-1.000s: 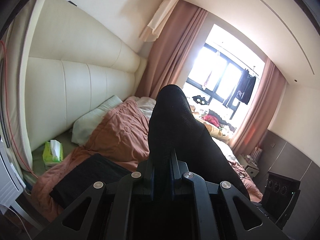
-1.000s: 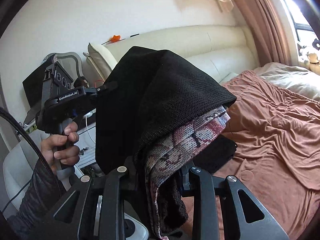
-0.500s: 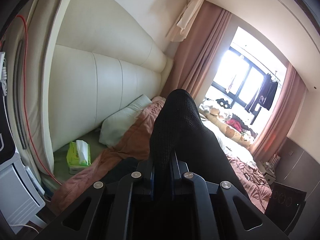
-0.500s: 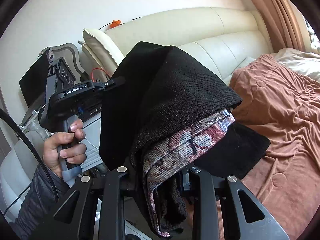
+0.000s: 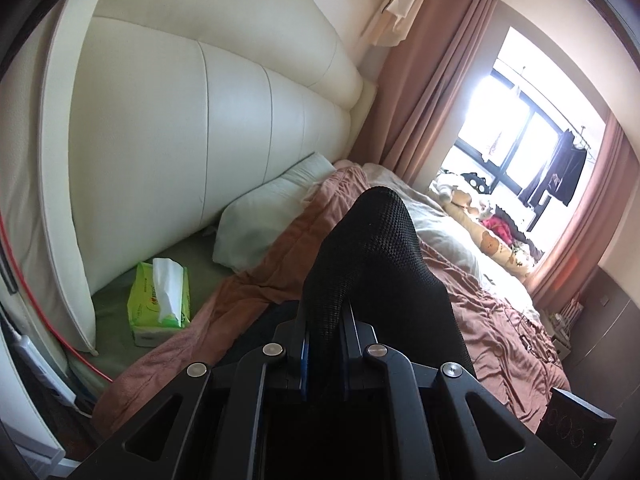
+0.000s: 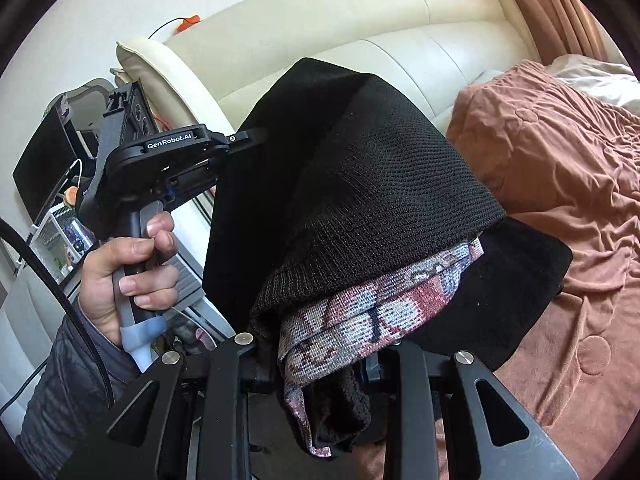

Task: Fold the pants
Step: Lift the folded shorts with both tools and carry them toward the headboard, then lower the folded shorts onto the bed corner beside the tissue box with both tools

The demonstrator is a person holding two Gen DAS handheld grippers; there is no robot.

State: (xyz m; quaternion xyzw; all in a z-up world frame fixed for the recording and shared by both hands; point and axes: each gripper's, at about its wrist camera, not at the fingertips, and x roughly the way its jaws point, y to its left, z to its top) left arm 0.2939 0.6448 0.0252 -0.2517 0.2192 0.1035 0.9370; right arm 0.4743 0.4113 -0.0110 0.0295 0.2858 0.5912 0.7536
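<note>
Both grippers, left gripper (image 5: 324,316) and right gripper (image 6: 320,354), pinching black pants (image 6: 360,184) mid-frame, now swung lower toward the bed (image 5: 500,320) than a second ago, likely nearing lay-down.

A home bedroom: padded headboard (image 5: 240,152), rumpled bed (image 5: 472,300), pillow (image 5: 272,224), window curtains (image 5: 432,92).

Both wrist views look closely along their jaws, sharing the bed (image 5: 500,320).
</note>
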